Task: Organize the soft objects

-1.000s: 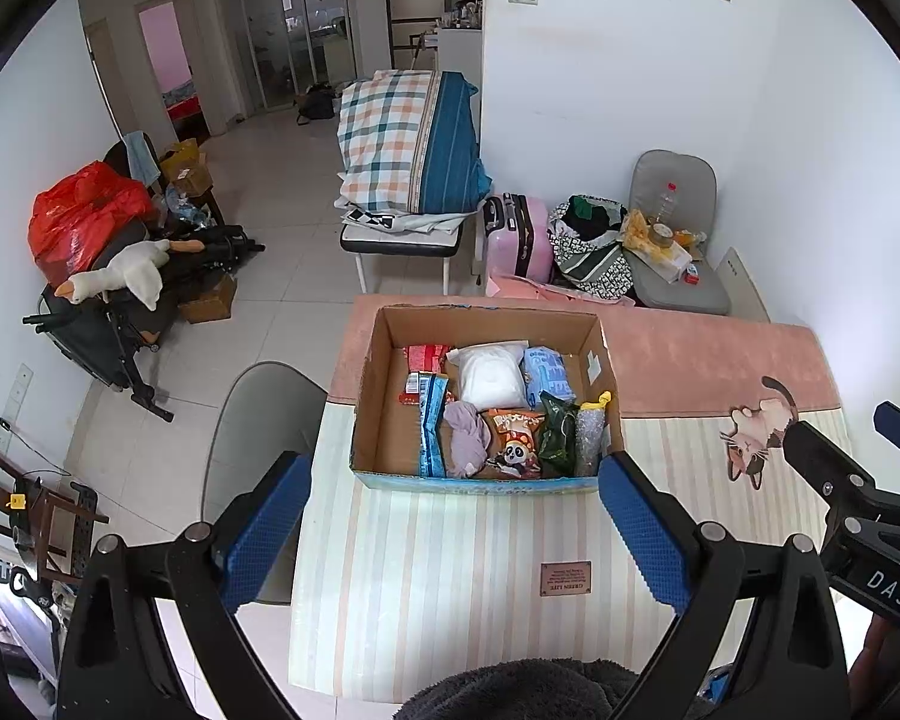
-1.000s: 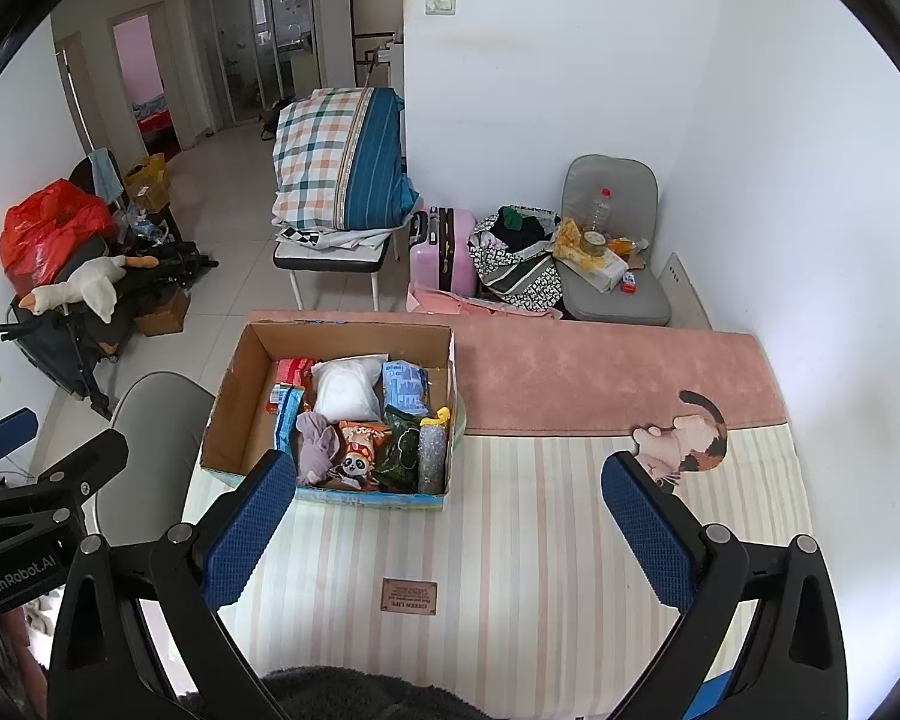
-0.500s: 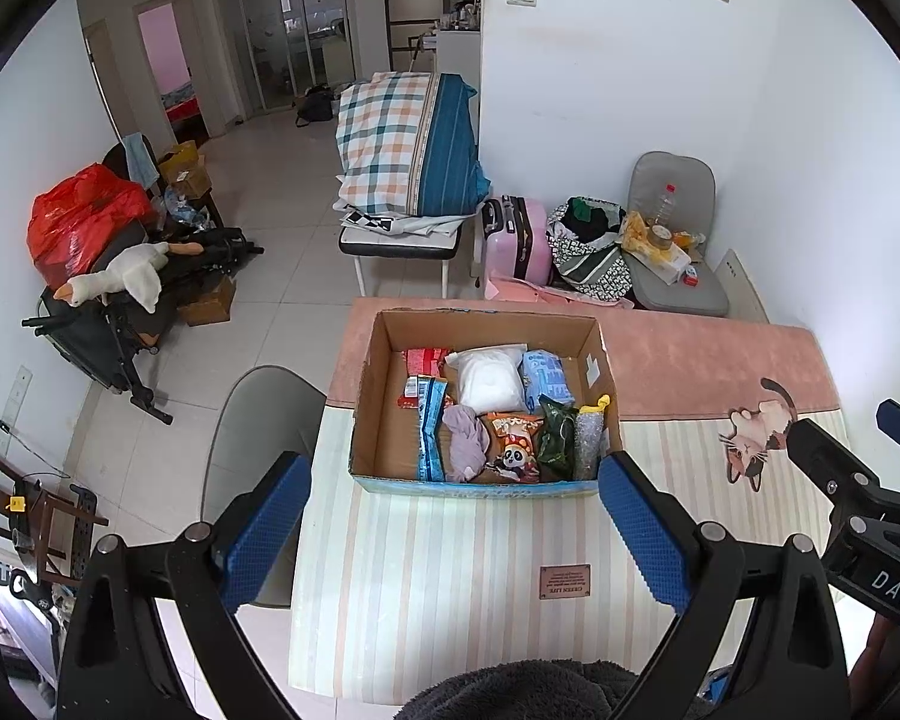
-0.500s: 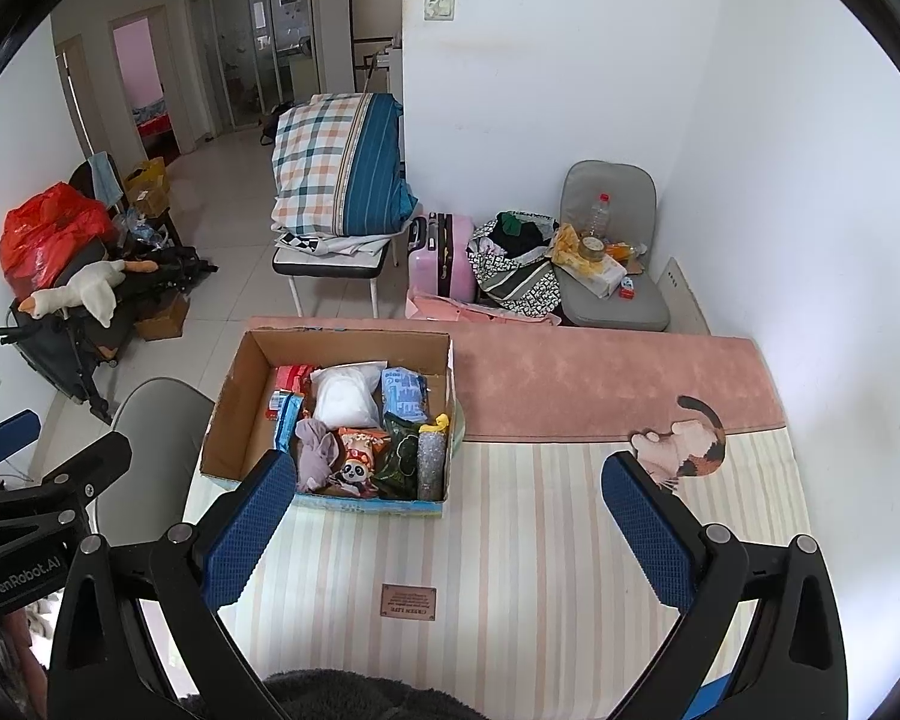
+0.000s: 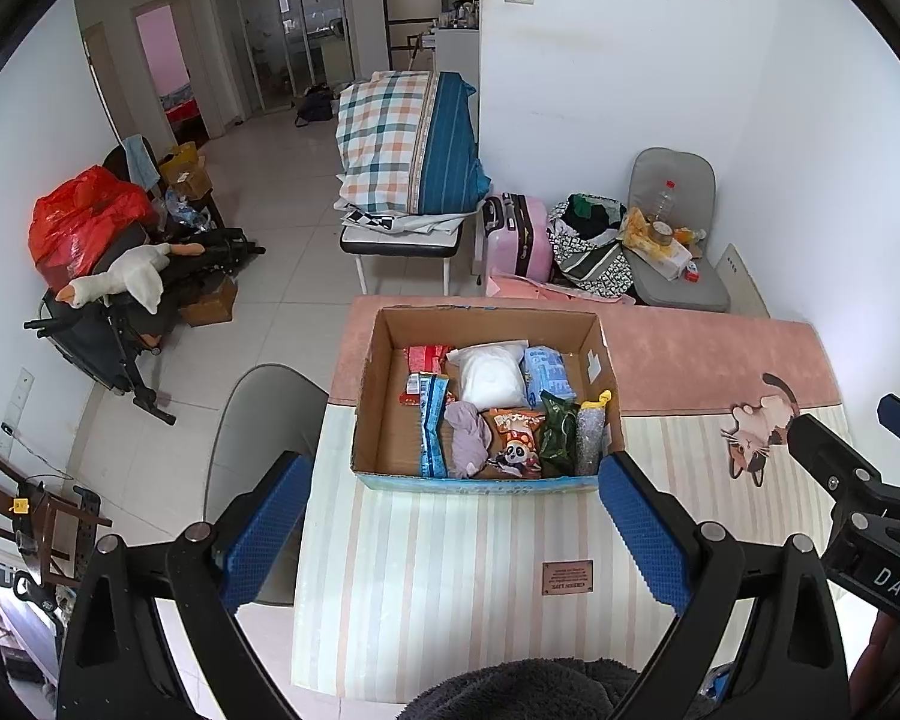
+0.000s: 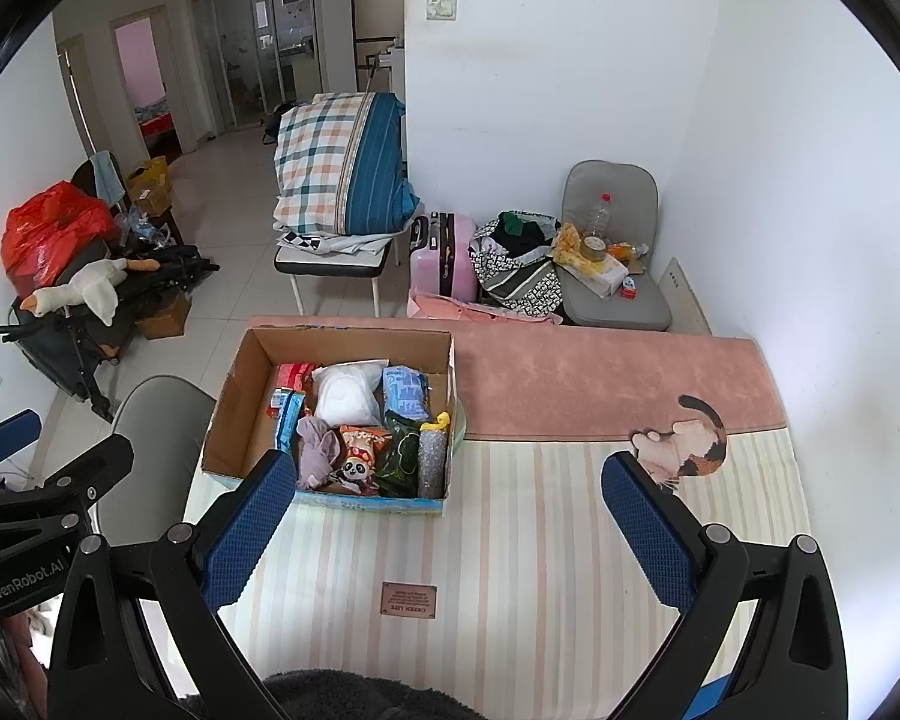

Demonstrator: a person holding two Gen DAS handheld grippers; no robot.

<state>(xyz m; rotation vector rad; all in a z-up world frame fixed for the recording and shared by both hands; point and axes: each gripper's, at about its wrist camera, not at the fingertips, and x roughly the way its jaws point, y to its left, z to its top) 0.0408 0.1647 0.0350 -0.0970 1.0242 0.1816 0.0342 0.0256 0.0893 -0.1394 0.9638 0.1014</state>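
Note:
An open cardboard box [image 5: 384,420] [image 6: 234,414] stands on a striped table mat [image 5: 450,570] [image 6: 510,540]. It holds soft packets: a white bag [image 5: 489,372] [image 6: 345,396], a blue packet [image 5: 546,369], a mauve cloth [image 5: 468,441] [image 6: 318,450], a panda snack bag [image 5: 516,438] [image 6: 357,456] and a dark green packet [image 5: 558,432]. My left gripper [image 5: 456,534] is open and empty, high above the near side of the box. My right gripper [image 6: 450,534] is open and empty, to the right of the box. A dark fleece [image 5: 528,690] lies at the bottom edge.
A pink cloth [image 5: 690,354] covers the table's far part. A cat-shaped mat [image 5: 756,426] [image 6: 684,444] lies to the right. A grey chair [image 5: 258,420] stands left of the table. A chair with folded bedding [image 5: 408,144], a pink suitcase [image 5: 519,234] and bags stand beyond.
Both views have drawn back and risen slightly, so the box looks a little smaller and farther. Both grippers stay open and empty.

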